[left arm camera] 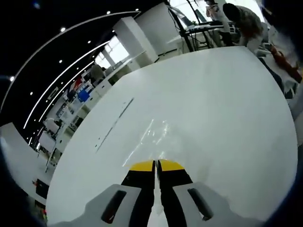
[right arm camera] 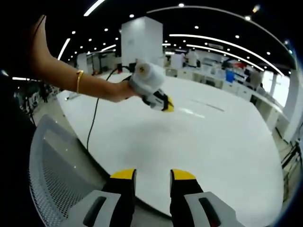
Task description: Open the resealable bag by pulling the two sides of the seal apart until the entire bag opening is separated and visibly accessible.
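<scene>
In the left gripper view we see the left gripper at bottom centre, yellow-tipped jaws pressed together on the near edge of the clear bag, which lies flat on the white tabletop just above the tips, mid-frame. A person bends over at upper right. In the right gripper view the right gripper sits at bottom centre, jaws parted with a clear gap, nothing between them, over the tabletop's near edge. The left gripper shows upper centre there, held by a hand with a gold bracelet; a black cable hangs below it. A mesh chair is at lower left.
</scene>
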A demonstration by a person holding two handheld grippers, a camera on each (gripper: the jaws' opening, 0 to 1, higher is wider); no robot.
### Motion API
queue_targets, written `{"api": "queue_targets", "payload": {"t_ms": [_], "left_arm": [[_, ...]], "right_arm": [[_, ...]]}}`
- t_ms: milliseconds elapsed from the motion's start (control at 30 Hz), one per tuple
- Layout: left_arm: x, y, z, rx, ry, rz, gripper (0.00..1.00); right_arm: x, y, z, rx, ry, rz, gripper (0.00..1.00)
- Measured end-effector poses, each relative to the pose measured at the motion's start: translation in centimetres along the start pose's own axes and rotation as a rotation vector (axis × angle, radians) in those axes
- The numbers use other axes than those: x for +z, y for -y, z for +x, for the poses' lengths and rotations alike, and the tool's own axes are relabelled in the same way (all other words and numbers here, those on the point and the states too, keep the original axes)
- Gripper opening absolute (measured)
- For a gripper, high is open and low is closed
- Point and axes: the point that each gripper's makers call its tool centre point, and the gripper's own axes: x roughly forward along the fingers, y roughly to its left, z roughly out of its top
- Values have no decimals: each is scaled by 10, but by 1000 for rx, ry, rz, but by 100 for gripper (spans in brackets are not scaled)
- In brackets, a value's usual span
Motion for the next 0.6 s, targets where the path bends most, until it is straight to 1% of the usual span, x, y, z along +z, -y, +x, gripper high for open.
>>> {"api": "queue_targets", "payload": {"t_ms": [33, 100, 133, 233, 333, 500, 600], "left_arm": [[-2, 2, 0, 0, -12, 19, 5], [-3, 6, -1, -15, -10, 3, 8], [-2, 9, -3, -27, -3, -13, 10], [-3, 14, -7, -46, -4, -16, 20], [-3, 18, -14, -64, 2, -29, 25], [-4, 19, -33, -65, 22, -81, 29], [-4, 17, -45, -67, 49, -104, 33]], "right_arm": [[0, 0, 0, -1, -2, -2, 25], [0, 0, -1, -2, 0, -3, 25], [0, -1, -1, -2, 2, -3, 25], [0, -2, -1, 0, 1, -7, 25], [0, -2, -1, 1, 0, -14, 25], [2, -1, -1, -2, 13, -13, 25], [3, 0, -2, -7, 18, -10, 25]]}}
